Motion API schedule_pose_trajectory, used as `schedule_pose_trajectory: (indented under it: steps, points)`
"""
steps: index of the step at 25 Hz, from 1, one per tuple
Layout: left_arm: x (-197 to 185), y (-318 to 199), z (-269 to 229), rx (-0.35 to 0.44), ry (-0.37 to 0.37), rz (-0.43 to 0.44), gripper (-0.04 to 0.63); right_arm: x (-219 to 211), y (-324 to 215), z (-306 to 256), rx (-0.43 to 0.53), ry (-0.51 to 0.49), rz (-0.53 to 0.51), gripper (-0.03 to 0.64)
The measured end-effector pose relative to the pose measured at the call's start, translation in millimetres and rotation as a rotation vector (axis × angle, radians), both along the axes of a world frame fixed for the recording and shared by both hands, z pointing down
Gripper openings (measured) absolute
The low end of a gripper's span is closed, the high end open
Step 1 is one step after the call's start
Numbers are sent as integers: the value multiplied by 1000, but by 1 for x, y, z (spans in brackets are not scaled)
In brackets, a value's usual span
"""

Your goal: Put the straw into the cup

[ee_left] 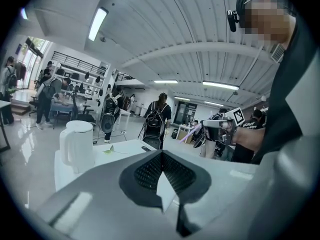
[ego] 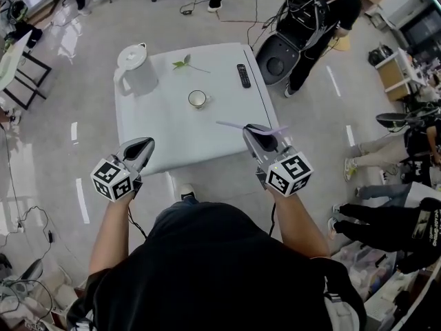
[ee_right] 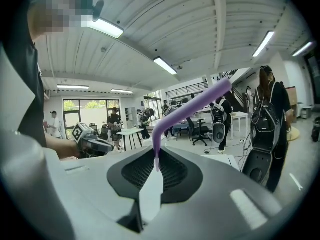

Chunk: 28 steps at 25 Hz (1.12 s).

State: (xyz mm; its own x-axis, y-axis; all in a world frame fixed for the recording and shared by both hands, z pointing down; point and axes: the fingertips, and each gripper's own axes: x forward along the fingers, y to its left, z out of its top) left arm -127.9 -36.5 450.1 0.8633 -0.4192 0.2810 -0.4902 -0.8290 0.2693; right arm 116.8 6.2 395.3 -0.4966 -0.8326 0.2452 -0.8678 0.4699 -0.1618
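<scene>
A white table (ego: 148,133) carries a lidded kettle (ego: 136,67) at its far left corner, a black remote (ego: 243,75) and a leafy sprig (ego: 185,63) along the far side, and a small cup (ego: 198,99) standing alone near the middle. The right gripper (ego: 255,131) clenches a bent purple straw (ego: 231,125), which lies crosswise above the near edge, well apart from the cup. The left gripper (ego: 146,145) is clenched on nothing.

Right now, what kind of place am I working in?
Probably an open-plan lab or office workspace. Strip lights run along a ribbed ceiling, a desk and an office chair stand on the polished floor, and a person with a backpack stands nearby.
</scene>
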Motion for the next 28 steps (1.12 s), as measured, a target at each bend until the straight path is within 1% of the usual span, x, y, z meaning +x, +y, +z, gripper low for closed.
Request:
schedule_pose_trajectory:
  steps: [10, 18, 28]
  points:
    - [-11, -30, 0, -2, 3, 26, 0, -5, -21, -7, 1, 14, 42, 61]
    - [-28, -51, 8, -16, 7, 33, 0, -17, -40, -4, -5, 14, 66, 61]
    - [-45, -71, -1, 13, 15, 36, 0, -26, -56, -12, 20, 16, 88, 61]
